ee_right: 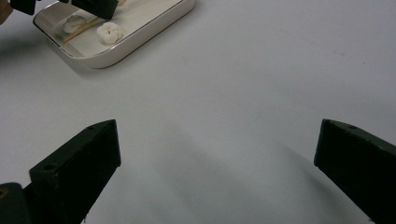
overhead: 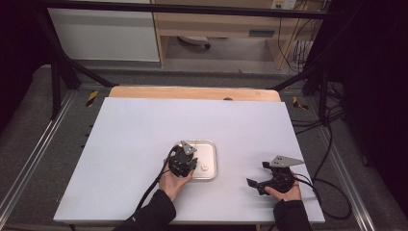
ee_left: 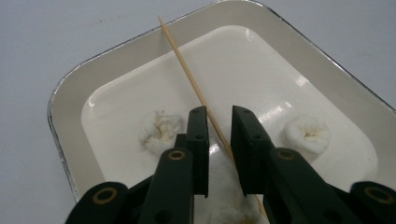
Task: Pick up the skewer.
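A white rectangular tray (ee_left: 60,107) lies on the table, seen near the centre in the high view (overhead: 211,147). In it are a thin wooden skewer (ee_left: 187,70) and white marshmallows, one to the left (ee_left: 160,130) and one to the right (ee_left: 307,135). A third white piece sits partly hidden under the jaws. My left gripper (ee_left: 219,114) hangs over the tray with its jaws narrowly apart. The skewer runs through the gap, and the pads do not press on it. My right gripper (ee_right: 217,140) rests wide open over bare table to the right of the tray (overhead: 257,174), with nothing between its fingers.
The white tabletop (overhead: 144,125) stretches around the tray, with a wooden strip (overhead: 192,92) along its far edge. Cables (overhead: 332,192) trail off the table's right side. In the right gripper view the tray (ee_right: 140,39) lies at the upper left.
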### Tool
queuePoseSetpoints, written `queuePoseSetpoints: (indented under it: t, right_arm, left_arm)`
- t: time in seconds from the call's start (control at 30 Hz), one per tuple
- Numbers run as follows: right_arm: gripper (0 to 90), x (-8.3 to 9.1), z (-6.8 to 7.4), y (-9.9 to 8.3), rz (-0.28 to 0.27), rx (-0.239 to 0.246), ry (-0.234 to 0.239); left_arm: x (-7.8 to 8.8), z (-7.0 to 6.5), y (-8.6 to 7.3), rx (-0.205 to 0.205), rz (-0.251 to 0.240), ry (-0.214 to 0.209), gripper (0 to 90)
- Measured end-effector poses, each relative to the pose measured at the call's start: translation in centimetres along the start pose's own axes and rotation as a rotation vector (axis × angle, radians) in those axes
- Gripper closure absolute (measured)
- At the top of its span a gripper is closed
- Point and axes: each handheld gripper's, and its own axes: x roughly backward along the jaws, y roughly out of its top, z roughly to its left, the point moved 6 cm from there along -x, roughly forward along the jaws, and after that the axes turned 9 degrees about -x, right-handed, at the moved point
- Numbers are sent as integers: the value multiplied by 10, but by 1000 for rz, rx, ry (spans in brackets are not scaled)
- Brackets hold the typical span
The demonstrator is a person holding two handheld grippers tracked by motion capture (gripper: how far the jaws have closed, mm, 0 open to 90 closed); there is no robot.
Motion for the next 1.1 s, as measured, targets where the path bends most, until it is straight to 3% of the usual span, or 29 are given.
queuePoseSetpoints:
  t: [0.3, 0.47, 0.73, 1.1]
  right_arm:
    - [10, 0, 0, 0, 1, 4, 0]
    - [10, 0, 0, 0, 2, 4, 1]
    - [10, 0, 0, 0, 3, 5, -1]
    - [10, 0, 0, 0, 0, 7, -2]
  left_arm:
    - [1, 0, 1, 25, -21, 28, 849]
    - [1, 2, 1, 49, -22, 20, 887]
    - [8, 1, 4, 30, -60, -4, 889]
    - [31, 8, 5, -15, -106, -68, 889]
